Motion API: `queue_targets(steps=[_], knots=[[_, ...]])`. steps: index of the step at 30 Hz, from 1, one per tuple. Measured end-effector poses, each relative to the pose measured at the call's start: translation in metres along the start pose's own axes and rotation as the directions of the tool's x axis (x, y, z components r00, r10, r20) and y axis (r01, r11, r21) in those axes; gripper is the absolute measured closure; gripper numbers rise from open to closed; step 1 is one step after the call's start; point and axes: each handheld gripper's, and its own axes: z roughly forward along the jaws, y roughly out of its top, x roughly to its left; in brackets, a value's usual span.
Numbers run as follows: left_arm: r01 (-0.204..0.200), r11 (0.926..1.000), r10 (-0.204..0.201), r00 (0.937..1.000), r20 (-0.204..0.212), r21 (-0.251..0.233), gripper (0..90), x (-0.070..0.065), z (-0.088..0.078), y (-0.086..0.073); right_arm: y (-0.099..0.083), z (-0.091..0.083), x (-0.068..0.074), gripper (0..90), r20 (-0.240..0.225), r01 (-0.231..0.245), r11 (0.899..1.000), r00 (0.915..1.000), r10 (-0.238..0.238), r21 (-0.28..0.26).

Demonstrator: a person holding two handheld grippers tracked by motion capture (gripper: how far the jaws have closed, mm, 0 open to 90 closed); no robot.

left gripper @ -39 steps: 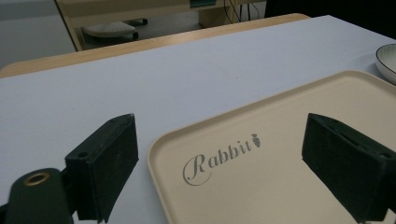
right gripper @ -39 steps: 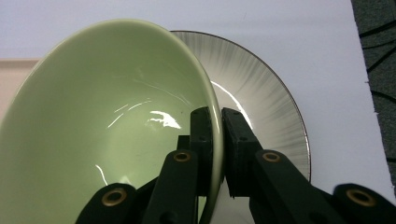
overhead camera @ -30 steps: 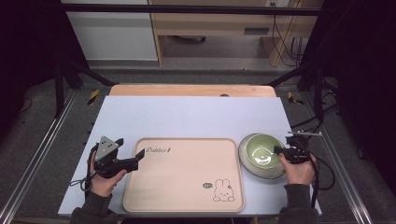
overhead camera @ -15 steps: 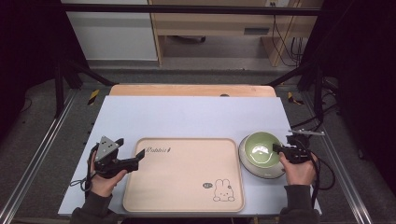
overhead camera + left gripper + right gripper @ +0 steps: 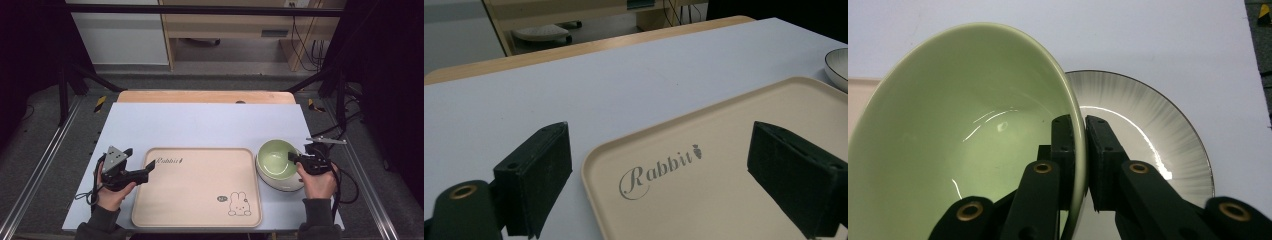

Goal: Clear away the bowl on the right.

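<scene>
Right gripper [image 5: 1078,165] clamped on green bowl [image 5: 963,130] rim at 3 o'clock: lift level, clear of plate [image 5: 1148,130], toward tray [image 5: 197,187] at 9 o'clock.

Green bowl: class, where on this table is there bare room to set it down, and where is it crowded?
Free: the tray, and the table behind it. Crowded: the right edge, where the right gripper holds the green bowl above the plate.

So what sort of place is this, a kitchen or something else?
Probably a lab or recording workshop, not a kitchen: a black metal frame surrounds the table, loose cables hang behind it, and the green ceramic bowl and beige rabbit-printed tray sit on a plain white sheet.
</scene>
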Motion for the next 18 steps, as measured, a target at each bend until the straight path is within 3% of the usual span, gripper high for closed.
queue_targets(steps=[18], knots=[[-0.002,1.0000,0.002,1.0000,0.000,0.000,10.2,0.000,0.000,0.000,0.004,-0.006,0.019,83.6,-0.042,0.038,0.999,0.9984,-0.039,-0.020]])
